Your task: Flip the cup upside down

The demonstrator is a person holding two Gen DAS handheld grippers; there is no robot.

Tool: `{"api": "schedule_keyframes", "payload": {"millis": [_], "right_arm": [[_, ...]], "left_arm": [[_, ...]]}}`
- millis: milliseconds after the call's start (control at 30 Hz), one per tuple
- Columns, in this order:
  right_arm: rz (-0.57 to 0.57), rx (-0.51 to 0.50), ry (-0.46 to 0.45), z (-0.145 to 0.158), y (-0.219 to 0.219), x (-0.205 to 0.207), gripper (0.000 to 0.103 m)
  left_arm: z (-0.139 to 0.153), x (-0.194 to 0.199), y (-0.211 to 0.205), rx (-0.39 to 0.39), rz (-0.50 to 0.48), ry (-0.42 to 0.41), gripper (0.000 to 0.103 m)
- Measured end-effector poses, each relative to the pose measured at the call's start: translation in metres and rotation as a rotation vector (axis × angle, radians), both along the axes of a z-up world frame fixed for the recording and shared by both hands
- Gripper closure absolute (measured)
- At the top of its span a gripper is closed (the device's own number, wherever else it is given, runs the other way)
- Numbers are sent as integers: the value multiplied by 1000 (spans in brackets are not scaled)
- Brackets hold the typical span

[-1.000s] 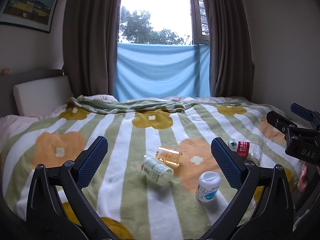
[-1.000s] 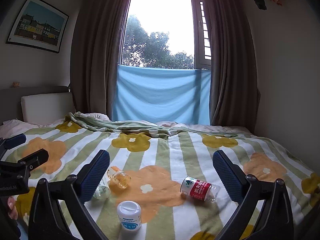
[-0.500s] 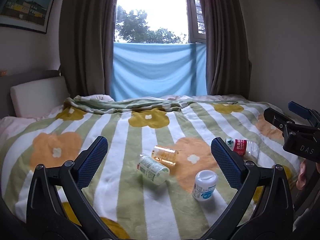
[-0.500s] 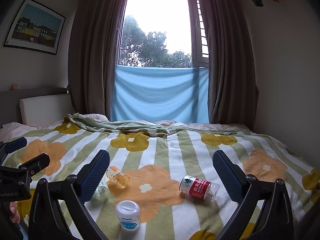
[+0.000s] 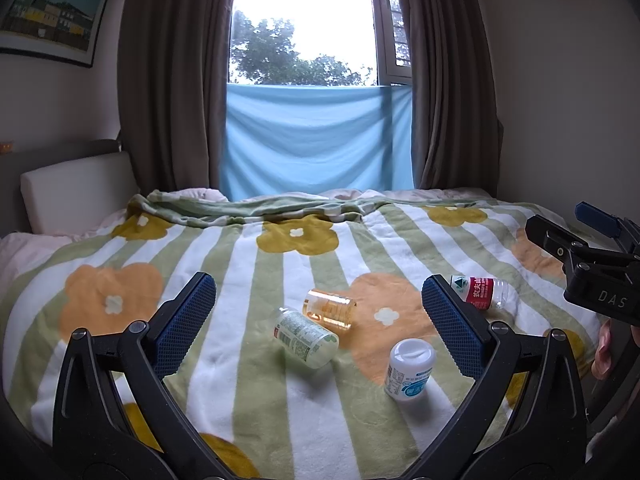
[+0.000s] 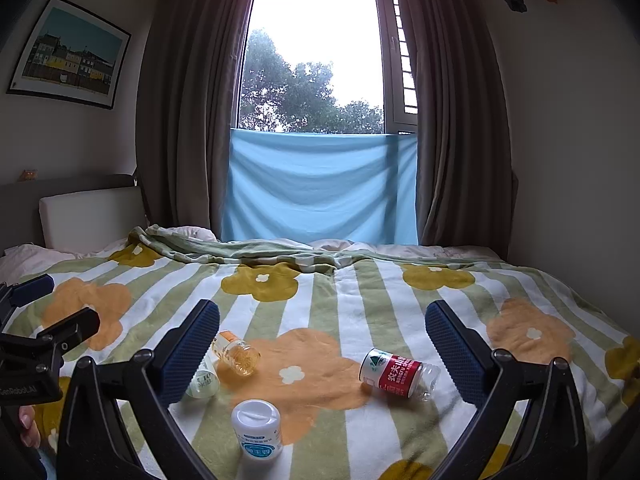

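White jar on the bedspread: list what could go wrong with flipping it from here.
1. The white jar stands upright on a soft, plush bedspread; set upside down, it may tip over.
2. The green-labelled bottle and amber bottle lie on their sides nearby; a nudge could roll them.
3. Both the left gripper and right gripper are open and well back, so any grasp depends on a long approach.
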State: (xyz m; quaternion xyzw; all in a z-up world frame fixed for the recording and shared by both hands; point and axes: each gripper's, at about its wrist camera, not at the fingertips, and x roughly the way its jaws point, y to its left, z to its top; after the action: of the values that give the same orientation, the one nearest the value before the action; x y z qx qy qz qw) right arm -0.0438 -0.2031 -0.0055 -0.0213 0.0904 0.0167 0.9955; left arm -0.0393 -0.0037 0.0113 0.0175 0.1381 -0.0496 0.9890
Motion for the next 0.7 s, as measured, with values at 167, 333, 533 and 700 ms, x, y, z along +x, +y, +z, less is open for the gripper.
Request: {"api": "schedule_keyframes", "payload": {"millis": [167,333,533,700], "right_arm": [[1,1,0,1,-1,0,0],[1,-1,2,1,0,0,0],[0,-4,2,1,0,1,0],[1,-3,3,1,0,1,0]], "left_arm": [[0,0,0,1,0,-2,0],[-2,-2,0,3,-4,-13,0],[-3,-4,2,9,-2,-23,0],[-3,-3,2,16,7,-20,0]]}}
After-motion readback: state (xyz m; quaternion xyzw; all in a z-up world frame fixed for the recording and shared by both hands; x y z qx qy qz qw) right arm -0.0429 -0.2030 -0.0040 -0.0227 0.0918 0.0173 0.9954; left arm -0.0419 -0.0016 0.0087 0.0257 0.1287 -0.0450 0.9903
